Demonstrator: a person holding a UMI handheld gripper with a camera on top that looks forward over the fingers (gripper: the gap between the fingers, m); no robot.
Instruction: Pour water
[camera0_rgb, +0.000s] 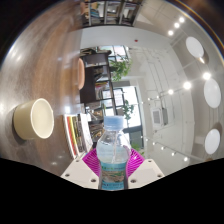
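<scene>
- Bottle (113, 150) is standing between the fingers (93, 158), which are clamping its labelled body.
- Cup (33, 118) is sitting on the bench (20, 70), well off to their left.
- Keeping the grip firm, tilt slowly over the cup.

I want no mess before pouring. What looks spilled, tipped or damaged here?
Nothing stands out. The bottle is upright with its cap on, held between the tool's pink fingers. The cup nearby looks intact, and no spilled water shows.
</scene>
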